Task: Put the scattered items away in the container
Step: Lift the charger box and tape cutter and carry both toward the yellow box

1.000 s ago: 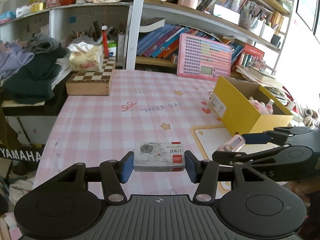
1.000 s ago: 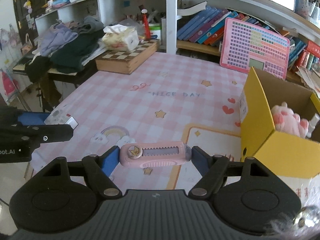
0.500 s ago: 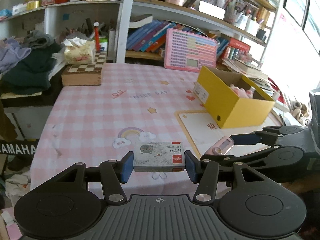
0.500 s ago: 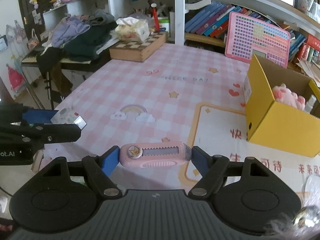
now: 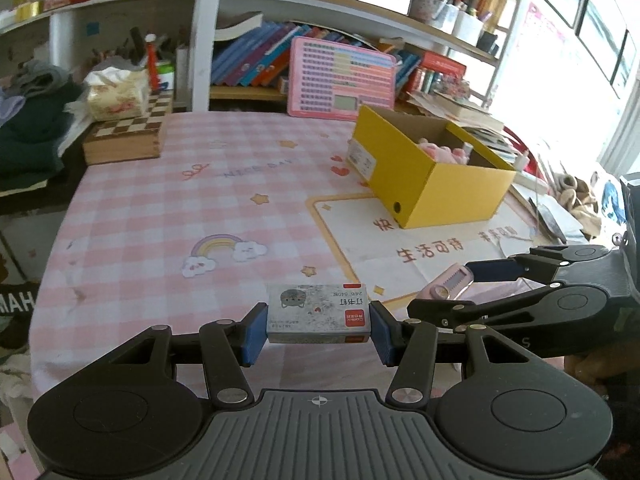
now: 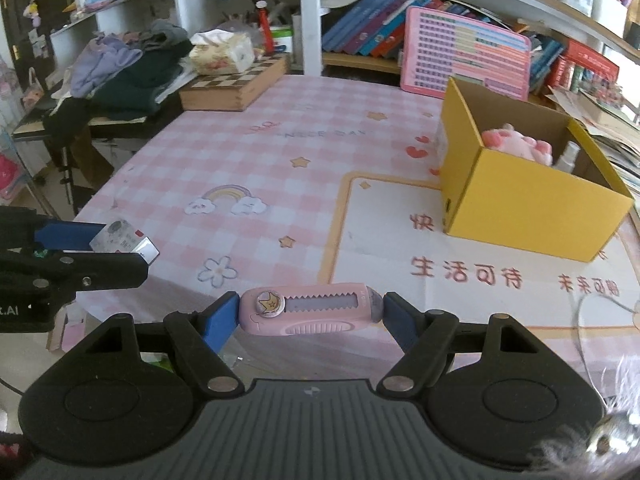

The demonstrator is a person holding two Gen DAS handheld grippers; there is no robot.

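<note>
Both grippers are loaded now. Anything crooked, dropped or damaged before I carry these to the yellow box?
Nothing stands out. The staple box sits level in the left gripper, the pink utility knife lies crosswise in the right gripper, and the yellow box stands upright and open.

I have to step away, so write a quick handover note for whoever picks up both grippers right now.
Left gripper: shut on the staple box, held over the table's near edge.
Right gripper: shut on the pink utility knife, also near that edge.
Yellow box: open, far right on the tablecloth, with a pink plush toy and a small bottle already inside.
Left to do: carry both held items to the yellow box and release them inside.
</note>
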